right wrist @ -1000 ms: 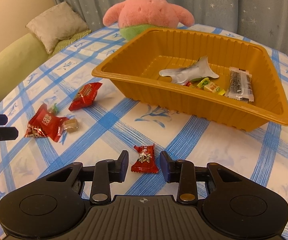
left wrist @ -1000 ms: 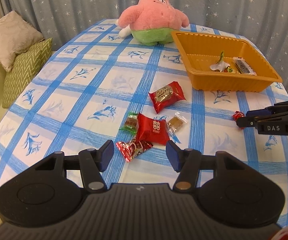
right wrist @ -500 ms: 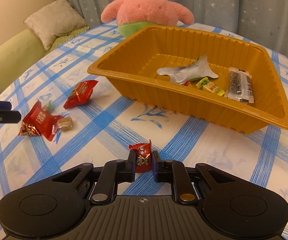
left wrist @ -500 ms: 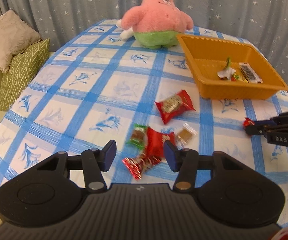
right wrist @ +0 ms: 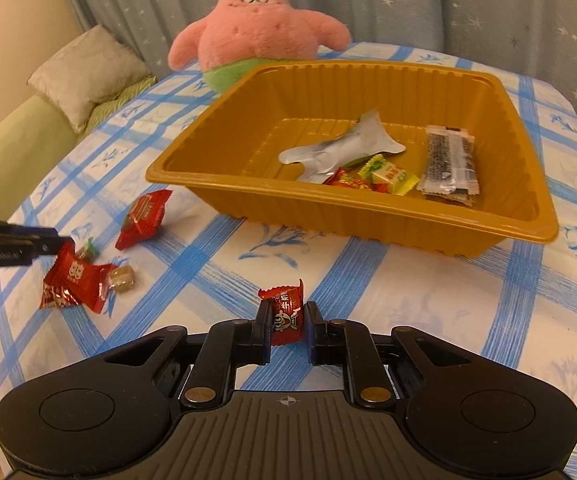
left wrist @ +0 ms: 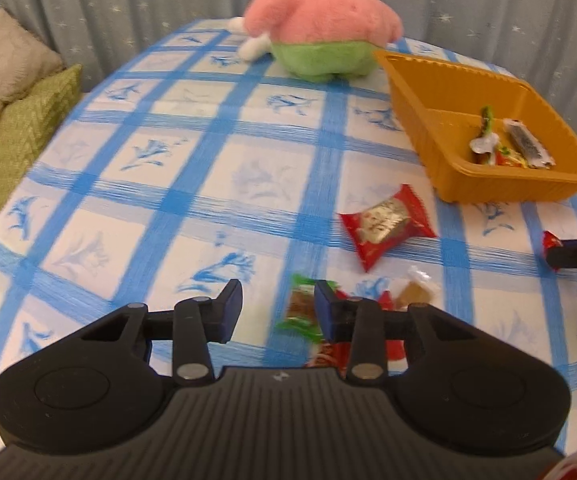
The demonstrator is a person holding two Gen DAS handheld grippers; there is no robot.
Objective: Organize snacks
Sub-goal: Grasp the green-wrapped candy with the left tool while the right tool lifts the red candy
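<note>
A: What does the right gripper (right wrist: 287, 330) have?
B: A small glossy red foil candy (right wrist: 286, 314), clamped between its black pads at lower centre, below the ribbed orange plastic tray (right wrist: 388, 222).

A: And the left gripper (left wrist: 275, 312)?
B: Jaws closing with nothing between them; the crinkly green-ended wrapper (left wrist: 301, 309) lies just beside the right pad on the blue-checked cloth (left wrist: 192, 184).

Small red candy (right wrist: 286, 314) upright, pinched in tongs; four snacks clustered (right wrist: 76, 280) on cloth; orange tray (right wrist: 408, 232) part-filled.
</note>
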